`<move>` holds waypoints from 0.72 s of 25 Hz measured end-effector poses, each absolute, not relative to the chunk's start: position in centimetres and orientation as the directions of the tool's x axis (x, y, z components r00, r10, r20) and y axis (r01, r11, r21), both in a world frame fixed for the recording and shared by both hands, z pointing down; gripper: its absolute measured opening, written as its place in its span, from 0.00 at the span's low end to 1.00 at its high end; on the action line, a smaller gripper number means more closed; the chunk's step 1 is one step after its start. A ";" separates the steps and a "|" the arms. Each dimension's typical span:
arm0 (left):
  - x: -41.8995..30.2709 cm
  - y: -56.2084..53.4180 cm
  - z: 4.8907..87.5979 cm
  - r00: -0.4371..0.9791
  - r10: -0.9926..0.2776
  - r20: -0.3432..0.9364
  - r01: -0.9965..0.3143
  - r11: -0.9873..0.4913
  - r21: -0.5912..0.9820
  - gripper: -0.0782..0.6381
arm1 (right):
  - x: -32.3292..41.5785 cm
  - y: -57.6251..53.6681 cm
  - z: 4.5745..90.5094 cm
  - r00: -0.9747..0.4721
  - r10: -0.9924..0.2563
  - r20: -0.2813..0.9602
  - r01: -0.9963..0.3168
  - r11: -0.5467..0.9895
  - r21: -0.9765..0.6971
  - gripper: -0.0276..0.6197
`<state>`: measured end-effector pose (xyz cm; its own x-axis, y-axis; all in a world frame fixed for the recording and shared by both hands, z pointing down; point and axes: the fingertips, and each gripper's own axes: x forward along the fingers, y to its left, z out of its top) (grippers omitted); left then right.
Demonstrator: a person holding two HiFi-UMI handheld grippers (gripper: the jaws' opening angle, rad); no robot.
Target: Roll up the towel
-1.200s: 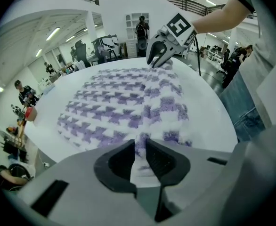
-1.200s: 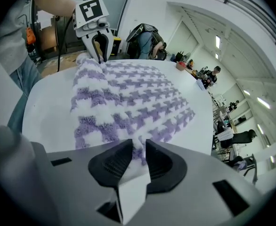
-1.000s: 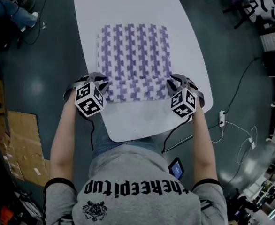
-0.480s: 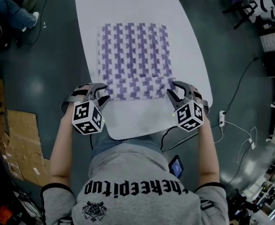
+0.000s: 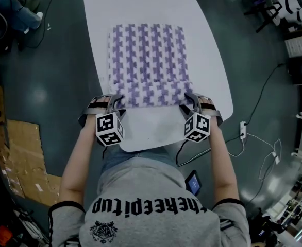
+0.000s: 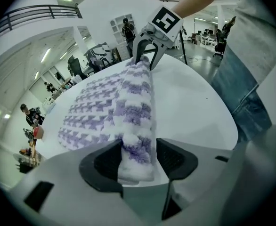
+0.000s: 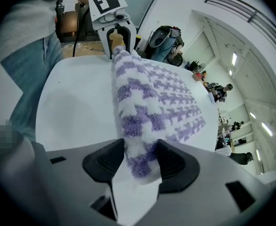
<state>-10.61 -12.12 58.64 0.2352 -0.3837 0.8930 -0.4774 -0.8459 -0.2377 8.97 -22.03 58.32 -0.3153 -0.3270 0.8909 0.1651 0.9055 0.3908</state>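
A purple-and-white houndstooth towel (image 5: 148,55) lies flat on the white oval table (image 5: 140,4). Its near edge is turned over into a thick roll (image 5: 151,93). My left gripper (image 5: 115,101) is at the roll's left end and my right gripper (image 5: 188,100) at its right end. The left gripper's (image 6: 138,159) jaws have just been opening; the roll's end lies between them, with a gap at one pad. The right gripper's (image 7: 137,161) jaws have just been opening too, and the roll's end fills the space between them.
The table's rounded near edge (image 5: 140,147) is just in front of the person's jeans. On the floor are a power strip with cables (image 5: 243,130) at the right, cardboard (image 5: 17,158) at the left and a small screen (image 5: 194,184). Chairs stand at the far corners.
Both grippers drew back from the roll toward the person and a little outward. They then came in again at its two ends with wider jaws. The towel has hardly shifted.
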 end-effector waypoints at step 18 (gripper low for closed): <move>-10.9 -11.1 58.5 0.206 -0.374 0.904 -0.464 -0.851 -0.247 0.27 | 9.0 -21.0 57.3 -0.280 -0.306 0.910 0.196 0.910 0.367 0.14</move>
